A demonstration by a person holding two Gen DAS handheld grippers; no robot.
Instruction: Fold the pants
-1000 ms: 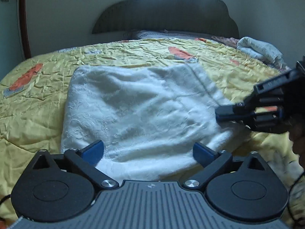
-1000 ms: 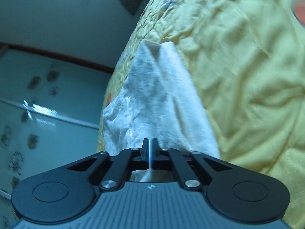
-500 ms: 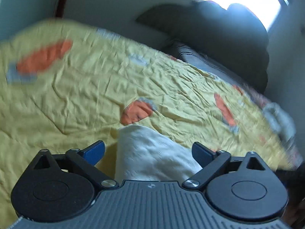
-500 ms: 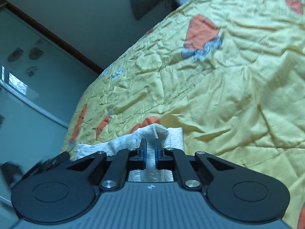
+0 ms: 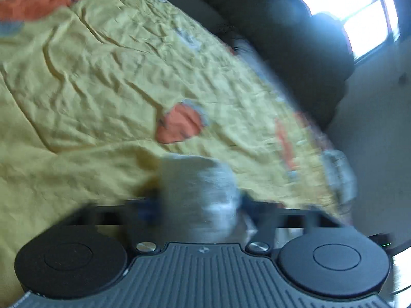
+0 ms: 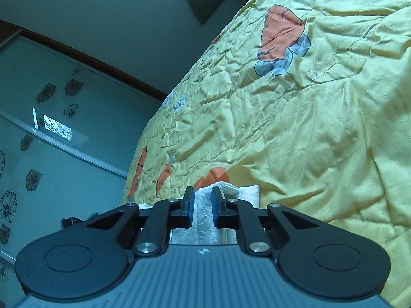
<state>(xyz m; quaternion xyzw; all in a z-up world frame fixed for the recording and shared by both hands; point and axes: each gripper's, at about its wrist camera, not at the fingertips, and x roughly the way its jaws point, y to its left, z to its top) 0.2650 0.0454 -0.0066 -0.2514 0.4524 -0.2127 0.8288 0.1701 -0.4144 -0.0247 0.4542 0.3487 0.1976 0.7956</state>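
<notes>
nearest the left wrist camera, the left gripper had its jaws closing on a bunched fold of the white pants, though blur hid whether the pads pressed it; at 12 o'clock beyond lay the yellow quilt with orange patches, and at 1 o'clock the dark headboard under a bright window; in the right wrist view the right gripper had its jaws opening, narrowly apart, the pants between the blue pads but seemingly not squeezed; the cloth lay at the quilt's near edge; at 9 o'clock stood a flowered glass door.
</notes>
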